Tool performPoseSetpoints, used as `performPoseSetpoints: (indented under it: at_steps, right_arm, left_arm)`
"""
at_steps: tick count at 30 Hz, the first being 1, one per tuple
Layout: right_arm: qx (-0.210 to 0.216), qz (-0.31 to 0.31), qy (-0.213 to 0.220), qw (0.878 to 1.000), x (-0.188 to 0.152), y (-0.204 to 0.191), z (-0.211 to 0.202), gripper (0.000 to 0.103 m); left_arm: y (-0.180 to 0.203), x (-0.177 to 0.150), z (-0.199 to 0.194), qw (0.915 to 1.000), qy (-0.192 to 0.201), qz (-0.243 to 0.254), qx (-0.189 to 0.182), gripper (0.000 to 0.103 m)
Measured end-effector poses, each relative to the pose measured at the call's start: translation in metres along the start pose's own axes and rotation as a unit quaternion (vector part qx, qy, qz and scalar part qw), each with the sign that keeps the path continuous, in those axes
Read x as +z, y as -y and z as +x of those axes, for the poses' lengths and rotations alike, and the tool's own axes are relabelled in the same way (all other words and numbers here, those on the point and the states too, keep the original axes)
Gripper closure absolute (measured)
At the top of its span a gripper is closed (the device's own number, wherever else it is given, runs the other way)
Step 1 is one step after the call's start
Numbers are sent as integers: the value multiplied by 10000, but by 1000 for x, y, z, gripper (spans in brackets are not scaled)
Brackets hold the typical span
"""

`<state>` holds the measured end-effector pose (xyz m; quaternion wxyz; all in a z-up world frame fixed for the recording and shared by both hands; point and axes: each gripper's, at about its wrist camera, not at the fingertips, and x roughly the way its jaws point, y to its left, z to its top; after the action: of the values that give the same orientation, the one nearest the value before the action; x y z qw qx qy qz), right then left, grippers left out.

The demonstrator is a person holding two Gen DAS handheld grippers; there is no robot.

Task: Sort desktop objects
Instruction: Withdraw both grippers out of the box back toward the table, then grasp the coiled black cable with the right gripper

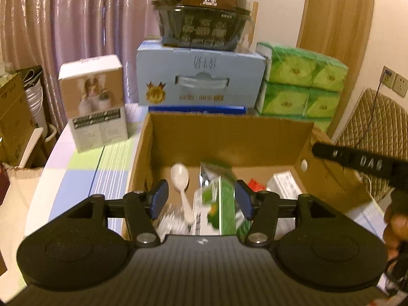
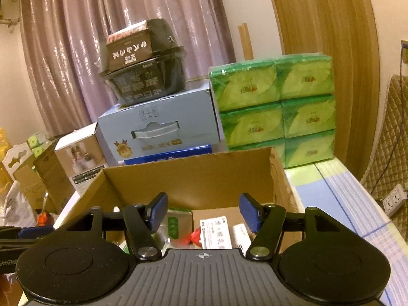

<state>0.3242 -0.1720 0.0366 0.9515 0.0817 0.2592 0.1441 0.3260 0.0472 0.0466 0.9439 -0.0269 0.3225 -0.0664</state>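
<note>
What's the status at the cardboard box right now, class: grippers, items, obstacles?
Left gripper open over cardboard box, green carton loose beneath. Right gripper open, empty. Spoon and packets already inside. Nothing blocking.

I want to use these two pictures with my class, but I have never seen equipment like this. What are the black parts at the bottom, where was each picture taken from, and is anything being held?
A person holds a two-fingered claw in each hand, with a camera on each looking forward along its fingers. One picture comes from the left claw, the other from the right claw. Both hover above an open cardboard box on a table. Inside lie a white plastic spoon, a green carton and small packets. Behind stand a black bowl on a blue box, and green tissue packs. Both claws are open and hold nothing.
</note>
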Motion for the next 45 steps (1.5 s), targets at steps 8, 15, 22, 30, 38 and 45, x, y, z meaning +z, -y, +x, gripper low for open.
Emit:
performPoseSetpoints:
  at_steps: [8,15,22,30,38,45]
  right_arm:
    - [65,-194,26,9998,-20,16,-44,26]
    - [-40,-285,-1,9996,-34,34,-75,19]
    - [360,-551,-445,9968,-58,34,-99,3]
    - [701,-1715,-925,9783,-92,17,-87,2]
    - [933,-2291,-1136,9622,-108,2,-75,2]
    - [1101,-2382,-1255,9567,-109,0,-59,2]
  left_arm:
    - [-15,-27,-39,9995,44,-245,212,37]
    - [-30,-63,-66,9984,-167,-295,449,25]
    - [-27,-91,-87,9982,-305,-45,511,7]
    - [-14,-107,-91,9972,-548,161,488,1]
    - [-14,-114,-81,9955,-752,228,531,1]
    - [-20,-118,-70,9941,-961,214,451,1]
